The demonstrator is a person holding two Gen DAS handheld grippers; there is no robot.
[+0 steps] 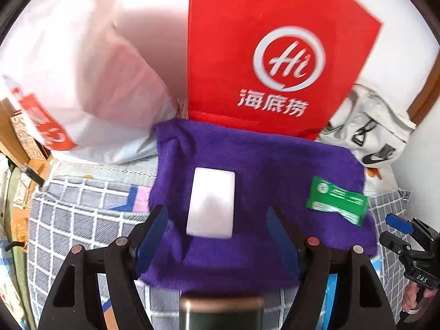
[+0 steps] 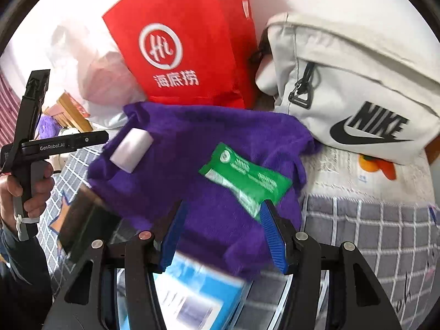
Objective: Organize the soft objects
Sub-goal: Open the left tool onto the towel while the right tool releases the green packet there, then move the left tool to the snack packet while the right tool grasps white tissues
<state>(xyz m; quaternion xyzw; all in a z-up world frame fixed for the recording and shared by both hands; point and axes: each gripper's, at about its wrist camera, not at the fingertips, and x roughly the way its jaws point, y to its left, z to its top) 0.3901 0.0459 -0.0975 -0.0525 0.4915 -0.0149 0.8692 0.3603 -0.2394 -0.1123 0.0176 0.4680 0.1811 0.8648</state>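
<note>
A purple fleece cloth (image 1: pixel 261 170) lies spread on the checked bed cover; it also shows in the right wrist view (image 2: pixel 192 143). On it lie a white block (image 1: pixel 211 206), also seen from the right (image 2: pixel 132 150), and a green packet (image 1: pixel 338 203), also seen from the right (image 2: pixel 244 178). My left gripper (image 1: pixel 217 233) is open, its jaws either side of the near end of the white block. My right gripper (image 2: pixel 222 225) is open, empty, its right fingertip (image 2: pixel 271 228) at the near end of the green packet.
A red paper bag (image 1: pixel 275 41) stands behind the cloth, with a white Nike bag (image 2: pixel 357 96) to its right and a pink-white plastic bag (image 1: pixel 96 82) to its left. A blue box (image 2: pixel 192 294) and a dark object (image 2: pixel 85 228) sit near my right gripper. An orange toy (image 2: pixel 379 166) lies by the Nike bag.
</note>
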